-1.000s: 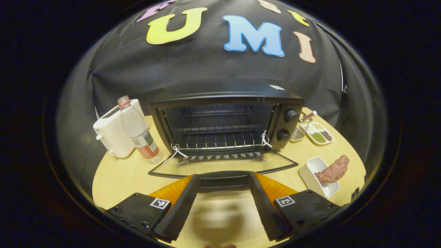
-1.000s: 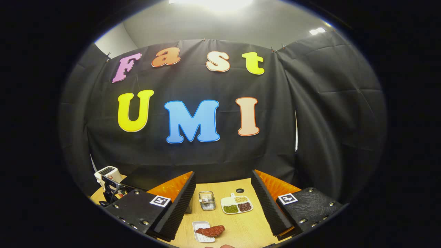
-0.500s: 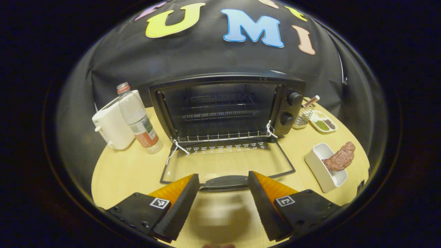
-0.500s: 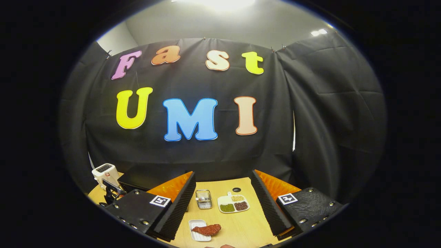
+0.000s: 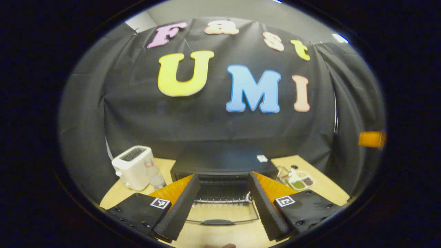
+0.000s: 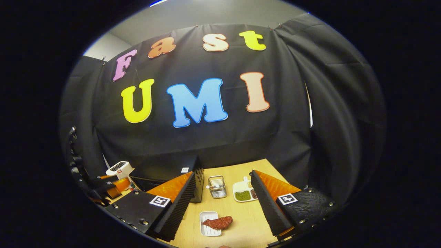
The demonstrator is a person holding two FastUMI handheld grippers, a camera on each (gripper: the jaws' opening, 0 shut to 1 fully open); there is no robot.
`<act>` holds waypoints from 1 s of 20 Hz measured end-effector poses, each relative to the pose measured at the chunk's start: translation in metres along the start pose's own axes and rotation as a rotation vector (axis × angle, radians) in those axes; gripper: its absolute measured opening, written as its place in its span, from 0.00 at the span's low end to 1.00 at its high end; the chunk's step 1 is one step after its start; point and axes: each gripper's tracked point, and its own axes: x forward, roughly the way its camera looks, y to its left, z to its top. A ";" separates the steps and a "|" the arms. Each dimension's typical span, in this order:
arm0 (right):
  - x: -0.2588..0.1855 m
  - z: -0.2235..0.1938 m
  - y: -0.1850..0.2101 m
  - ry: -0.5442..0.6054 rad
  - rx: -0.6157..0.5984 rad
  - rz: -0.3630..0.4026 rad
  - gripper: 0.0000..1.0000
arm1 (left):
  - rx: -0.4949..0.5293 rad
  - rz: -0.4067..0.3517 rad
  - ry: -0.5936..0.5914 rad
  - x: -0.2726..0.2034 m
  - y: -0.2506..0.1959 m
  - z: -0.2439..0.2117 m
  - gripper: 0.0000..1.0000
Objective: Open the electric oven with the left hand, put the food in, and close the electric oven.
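Oven (image 5: 220,163) door down. Right hand-held gripper (image 6: 220,206), fingers apart and empty, nearer meat (image 6: 218,222); meat straight ahead near table's front edge, long axis crosswise.

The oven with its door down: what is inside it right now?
Inside the oven, between the left gripper's open fingers, a bare wire rack shows above the dropped door. The fingers cover both sides. The meat lies on its white tray outside.
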 end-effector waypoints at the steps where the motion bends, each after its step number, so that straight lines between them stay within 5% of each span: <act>1: 0.007 -0.013 -0.003 0.042 0.034 0.027 0.98 | -0.018 -0.002 -0.049 -0.009 -0.002 0.028 0.99; 8: 0.040 -0.118 -0.030 0.302 0.226 0.157 0.97 | -0.072 0.028 -0.235 -0.061 -0.009 0.130 0.94; 12: 0.055 -0.186 -0.041 0.458 0.297 0.192 0.97 | -0.114 0.088 -0.207 -0.067 0.003 0.123 0.98; 13: 0.062 -0.202 -0.043 0.497 0.349 0.201 0.97 | -0.123 0.110 -0.197 -0.069 0.008 0.120 0.91; 16: 0.068 -0.225 -0.042 0.582 0.534 0.222 0.97 | -0.133 0.177 -0.172 -0.076 0.022 0.109 0.96; 20: 0.084 -0.258 -0.038 0.653 0.608 0.257 0.95 | -0.135 0.250 -0.143 -0.087 0.029 0.099 0.98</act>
